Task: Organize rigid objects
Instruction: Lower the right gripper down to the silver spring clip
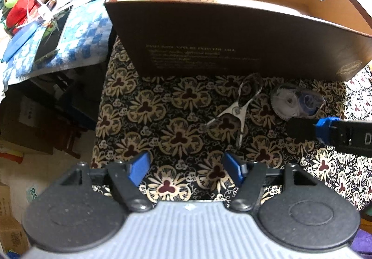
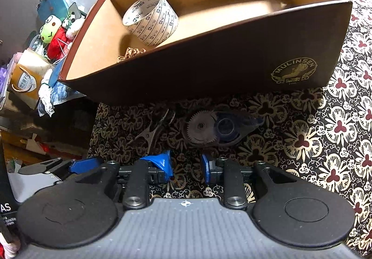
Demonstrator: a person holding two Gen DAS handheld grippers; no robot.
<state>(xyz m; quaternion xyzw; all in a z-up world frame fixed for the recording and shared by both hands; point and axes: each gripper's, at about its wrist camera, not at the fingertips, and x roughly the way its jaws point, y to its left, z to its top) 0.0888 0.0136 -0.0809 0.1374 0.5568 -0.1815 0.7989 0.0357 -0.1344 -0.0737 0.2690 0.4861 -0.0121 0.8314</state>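
My left gripper [image 1: 186, 169] hangs over the floral cloth [image 1: 144, 105], jaws spread wide, nothing between the blue pads. Ahead and a touch right of it lies the metal clip [image 1: 234, 110], flat on the cloth just in front of the brown box [image 1: 232, 40], its long axis running from the looped handles near the box wall down toward me, prongs splayed. Shiny steel, thin, low: a fiddly pinch. Next over, just beside the clip, sits the correction tape dispenser [image 2: 218, 129], a clear shell with a toothed white wheel and a blue spool, long axis running across, nose pointing right. My right gripper [image 2: 186, 167] sits straight behind it, jaws part-open and empty, and I judge this hand the nearer. Inside the box, the tape roll [image 2: 151, 19] already stands at the left end.
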